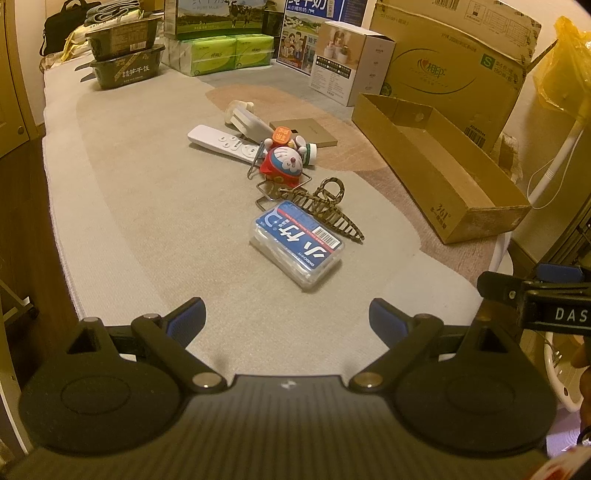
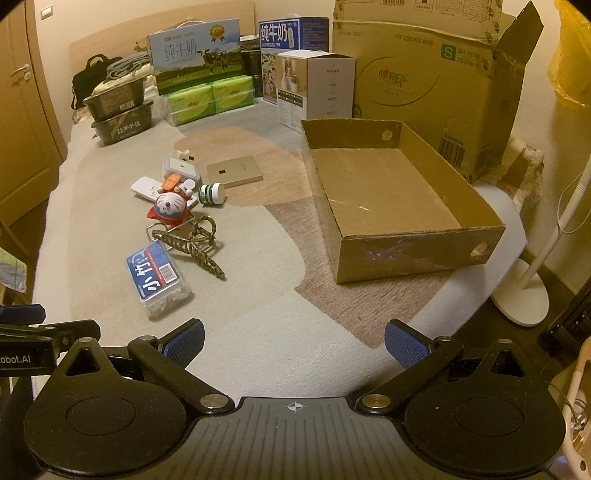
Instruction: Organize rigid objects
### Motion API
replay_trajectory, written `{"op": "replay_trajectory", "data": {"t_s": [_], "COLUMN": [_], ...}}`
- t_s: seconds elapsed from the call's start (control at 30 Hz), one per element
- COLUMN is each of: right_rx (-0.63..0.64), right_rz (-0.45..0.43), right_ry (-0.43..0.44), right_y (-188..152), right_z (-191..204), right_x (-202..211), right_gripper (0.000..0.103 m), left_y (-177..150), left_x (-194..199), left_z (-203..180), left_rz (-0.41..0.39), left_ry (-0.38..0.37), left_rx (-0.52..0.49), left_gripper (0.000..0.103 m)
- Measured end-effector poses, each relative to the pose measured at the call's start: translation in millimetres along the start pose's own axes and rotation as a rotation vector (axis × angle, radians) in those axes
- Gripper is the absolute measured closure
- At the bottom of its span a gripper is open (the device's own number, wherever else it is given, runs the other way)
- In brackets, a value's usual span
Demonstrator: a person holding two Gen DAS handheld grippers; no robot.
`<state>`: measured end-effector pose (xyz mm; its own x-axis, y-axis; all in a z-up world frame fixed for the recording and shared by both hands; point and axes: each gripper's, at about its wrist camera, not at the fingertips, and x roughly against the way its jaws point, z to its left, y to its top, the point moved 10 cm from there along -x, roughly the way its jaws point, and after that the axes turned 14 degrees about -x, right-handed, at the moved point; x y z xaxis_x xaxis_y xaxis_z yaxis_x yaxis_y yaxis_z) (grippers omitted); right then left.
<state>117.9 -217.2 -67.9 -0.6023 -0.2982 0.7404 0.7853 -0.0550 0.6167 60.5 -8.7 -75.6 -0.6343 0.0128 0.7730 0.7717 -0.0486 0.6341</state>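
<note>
Right wrist view, cardboard tray (image 2: 388,192) bare floor, left view foreshortened.

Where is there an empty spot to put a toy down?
The open cardboard box is bare inside. The blanket is free between the floss case and that box, and left of the remote. It is crowded around the cat toy, the hair clip and the little bottle.

Looks like a bedroom in a home: a bed (image 2: 258,332) under a beige patterned cover, a headboard (image 2: 122,35) at the far end, wooden wardrobe doors (image 2: 22,110) alongside, milk cartons (image 2: 195,59) and tissue packs (image 2: 207,98) stacked on the bedding.
</note>
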Motion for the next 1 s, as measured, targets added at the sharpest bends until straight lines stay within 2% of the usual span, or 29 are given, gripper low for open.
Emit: {"op": "replay_trajectory", "data": {"t_s": [1.0], "right_rx": [-0.003], "right_rz": [-0.001], "right_ry": [-0.002], "right_y": [1.2], "right_z": [-2.3], "right_x": [-0.3], "right_gripper": [0.0], "left_y": [-0.9], "left_x": [-0.6], "left_z": [-0.4], "left_rz": [0.002], "left_ry": [-0.002], "left_rx": [0.0], "left_gripper": [0.009]}}
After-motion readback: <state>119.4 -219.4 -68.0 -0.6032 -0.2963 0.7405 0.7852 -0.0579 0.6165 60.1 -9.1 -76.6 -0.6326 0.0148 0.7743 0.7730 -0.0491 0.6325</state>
